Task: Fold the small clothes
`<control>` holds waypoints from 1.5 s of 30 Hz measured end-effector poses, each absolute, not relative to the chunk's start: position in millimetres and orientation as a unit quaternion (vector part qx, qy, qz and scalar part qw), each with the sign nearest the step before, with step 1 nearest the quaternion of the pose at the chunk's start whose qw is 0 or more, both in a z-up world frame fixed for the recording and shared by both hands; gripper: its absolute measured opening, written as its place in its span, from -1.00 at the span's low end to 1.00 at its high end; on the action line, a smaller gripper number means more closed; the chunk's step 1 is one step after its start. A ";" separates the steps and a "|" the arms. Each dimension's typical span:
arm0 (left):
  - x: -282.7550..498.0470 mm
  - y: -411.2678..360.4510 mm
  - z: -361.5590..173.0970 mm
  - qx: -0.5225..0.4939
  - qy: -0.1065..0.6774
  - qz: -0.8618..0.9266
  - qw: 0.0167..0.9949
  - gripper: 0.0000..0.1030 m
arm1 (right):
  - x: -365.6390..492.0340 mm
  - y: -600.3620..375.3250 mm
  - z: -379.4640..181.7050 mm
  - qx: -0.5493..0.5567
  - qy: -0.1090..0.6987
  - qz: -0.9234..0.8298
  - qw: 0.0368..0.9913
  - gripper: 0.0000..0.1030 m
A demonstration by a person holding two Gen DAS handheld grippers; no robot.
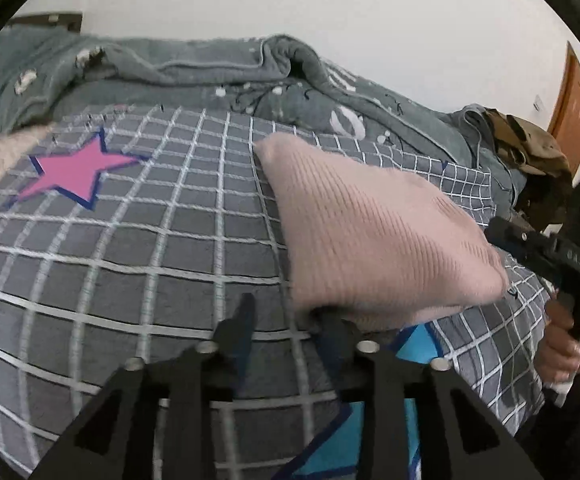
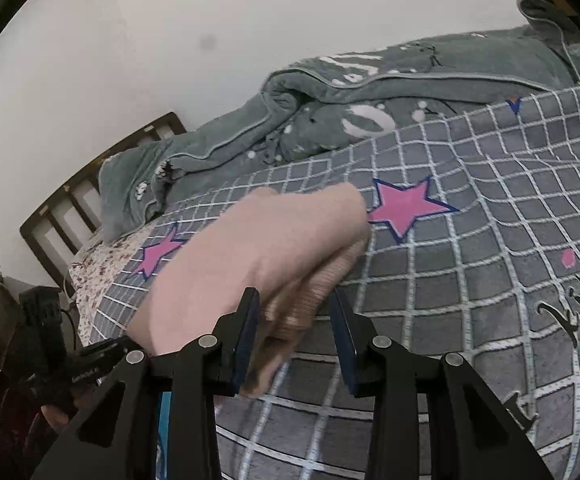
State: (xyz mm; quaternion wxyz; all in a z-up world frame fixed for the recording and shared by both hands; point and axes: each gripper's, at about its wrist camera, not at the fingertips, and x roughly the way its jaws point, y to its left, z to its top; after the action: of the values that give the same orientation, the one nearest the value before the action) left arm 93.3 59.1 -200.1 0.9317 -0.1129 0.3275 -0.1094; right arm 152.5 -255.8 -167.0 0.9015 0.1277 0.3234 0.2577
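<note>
Covering most of both frames, the bed sheet (image 1: 130, 248) (image 2: 470, 280) is grey with a white grid and pink stars. Grey quilt (image 1: 194, 64) (image 2: 390, 80) bunched along the top of each frame, against the white wall. Wooden headboard (image 2: 102, 184) at left in the right wrist view; orange-brown door (image 1: 574, 100) at far right in the left wrist view. Brown-olive cloth (image 1: 530, 148) heaped at the right edge, on the quilt.

Pink knit garment (image 1: 370, 240) (image 2: 258, 256), ribbed, sits centre-right in the left wrist view and centre in the right wrist view, blurred in both. Whether it lies flat on the sheet or hangs lifted: cannot tell.

Left gripper (image 1: 290, 320) at bottom centre: fingers apart, the right finger touching or under the garment's near edge, the left finger clear over bare sheet. Right gripper (image 2: 294, 312) at bottom centre: fingers apart, the garment's ribbed hem lying between them, not visibly pinched.

No containers in view. A hand (image 1: 570, 344) holds the right gripper's handle at lower right in the left wrist view.
</note>
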 end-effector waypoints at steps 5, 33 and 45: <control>79.7 84.3 -192.1 -0.137 0.297 -0.100 0.940 0.01 | 153.8 -241.3 -164.1 0.134 0.314 0.265 0.902 -0.27; 175.4 34.2 -174.7 -0.135 0.349 -0.107 0.921 0.05 | 211.4 -235.6 -174.4 0.129 0.346 0.183 0.911 -0.33; 177.7 43.0 -182.9 -0.163 0.348 -0.116 0.916 0.17 | 192.3 -209.6 -174.0 0.082 0.334 0.208 0.916 -0.33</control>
State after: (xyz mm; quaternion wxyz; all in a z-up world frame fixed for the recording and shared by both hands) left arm 177.7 43.0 -182.9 0.9158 -0.1630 0.3481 -0.1164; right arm 192.3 -209.6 -174.0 0.9156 0.0824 0.3342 0.2080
